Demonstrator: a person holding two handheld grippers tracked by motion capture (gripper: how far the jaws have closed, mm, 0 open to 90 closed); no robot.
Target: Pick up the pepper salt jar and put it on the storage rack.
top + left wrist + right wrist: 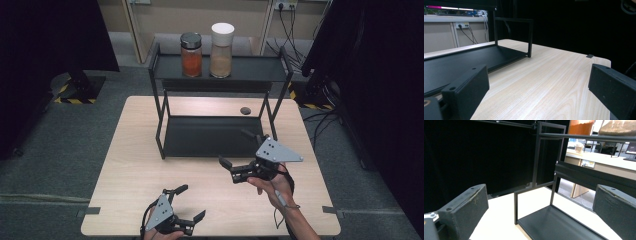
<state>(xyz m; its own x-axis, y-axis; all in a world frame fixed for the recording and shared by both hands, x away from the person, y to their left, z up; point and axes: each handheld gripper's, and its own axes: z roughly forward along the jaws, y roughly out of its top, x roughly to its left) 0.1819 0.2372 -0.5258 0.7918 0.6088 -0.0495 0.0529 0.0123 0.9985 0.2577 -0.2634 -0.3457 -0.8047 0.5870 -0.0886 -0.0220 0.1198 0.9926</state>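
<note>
The left gripper is hovering low over the near edge of the counter, its jaws standing wide with nothing between them. In the left gripper view the two black jaws are rising from the bottom corners, and bare pale wood is lying between them. A hand is holding it from the bottom edge of the high view.

The right gripper is sitting farther forward, at the near right corner of the rack, and is pointing left across the rack's front edge. Its jaws are also spread wide and are gripping nothing. The grey plate on top is facing up, and the other hand is holding the gripper from behind, with a cable trailing down toward the wrist. In the right gripper view the jaws are framing the rack's lower shelf and one of its upright posts.

The rack, a black two-shelf frame, is standing on the far half of the counter, well apart from the left gripper. Its lower shelf is lying bare. On its top shelf two jars are standing upright just beside each other: the red jar with a dark lid on the left, and the tan jar with a white lid on the right. Both are well apart from either gripper.

A small dark disc is lying on the counter behind the rack's lower shelf, toward the right.
</note>
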